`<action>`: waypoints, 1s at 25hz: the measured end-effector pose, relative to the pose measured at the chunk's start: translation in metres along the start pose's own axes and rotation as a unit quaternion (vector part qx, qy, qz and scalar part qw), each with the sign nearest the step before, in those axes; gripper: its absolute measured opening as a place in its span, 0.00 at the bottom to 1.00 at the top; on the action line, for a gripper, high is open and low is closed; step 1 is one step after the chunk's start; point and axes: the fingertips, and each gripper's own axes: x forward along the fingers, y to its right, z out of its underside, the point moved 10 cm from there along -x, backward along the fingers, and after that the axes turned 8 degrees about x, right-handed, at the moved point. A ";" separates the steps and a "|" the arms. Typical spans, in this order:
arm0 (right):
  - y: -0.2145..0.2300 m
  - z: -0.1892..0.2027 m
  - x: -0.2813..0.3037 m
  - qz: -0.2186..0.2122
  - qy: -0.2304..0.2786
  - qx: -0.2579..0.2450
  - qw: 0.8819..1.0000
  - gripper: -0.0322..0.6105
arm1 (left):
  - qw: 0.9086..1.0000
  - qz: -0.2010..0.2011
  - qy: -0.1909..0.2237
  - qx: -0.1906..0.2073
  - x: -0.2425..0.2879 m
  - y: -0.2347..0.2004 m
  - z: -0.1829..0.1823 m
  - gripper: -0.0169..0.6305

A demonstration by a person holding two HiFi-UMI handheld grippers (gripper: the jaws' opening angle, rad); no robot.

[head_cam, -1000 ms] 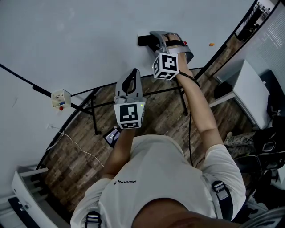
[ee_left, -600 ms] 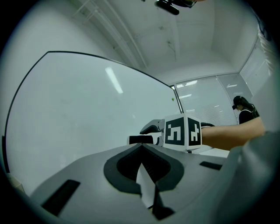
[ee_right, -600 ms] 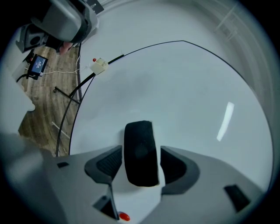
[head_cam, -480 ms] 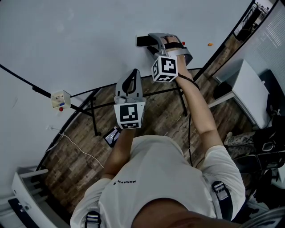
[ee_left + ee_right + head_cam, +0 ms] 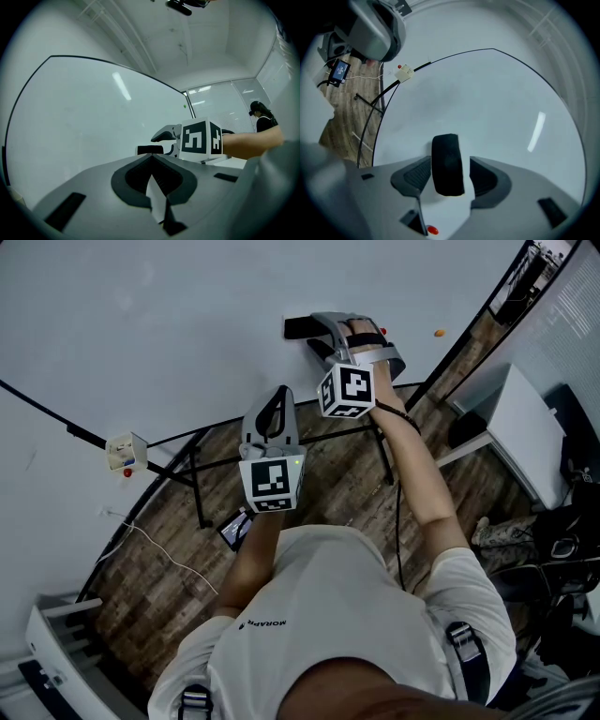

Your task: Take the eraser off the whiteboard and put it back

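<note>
**Eraser slip risk at the board: R tongs not biting yet.**

Nearest, lower-centre of head view, L tongs are closed together on nothing and hang clear of the work, so no help if sth drops. Further up, top-centre, R tongs stand apart round the black eraser: one side looks close against it, a gap shows on the other. Eraser sits end-on inside the tongs, far end at the whiteboard; can't tell if it's touching. Risks, as I judge them:
- Pulling away before both sides bite → eraser twists out & drops to the floor.
- Closing off-centre → it skews sideways & drags along the board.
- Pushing in too hard w/ the tongs' tips → scrape on the surface.
</note>
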 end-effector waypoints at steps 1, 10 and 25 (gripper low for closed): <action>0.000 -0.001 -0.001 0.001 0.002 0.003 1.000 0.47 | 1.000 0.000 0.000 0.000 0.000 0.000 0.000 0.03; -0.005 -0.004 -0.008 -0.004 0.008 0.008 1.000 0.36 | 1.000 -0.001 -0.001 -0.003 0.004 -0.002 0.002 0.03; -0.005 -0.002 -0.031 0.024 0.028 0.044 0.998 0.14 | 1.000 0.005 0.000 -0.002 0.010 0.001 0.002 0.03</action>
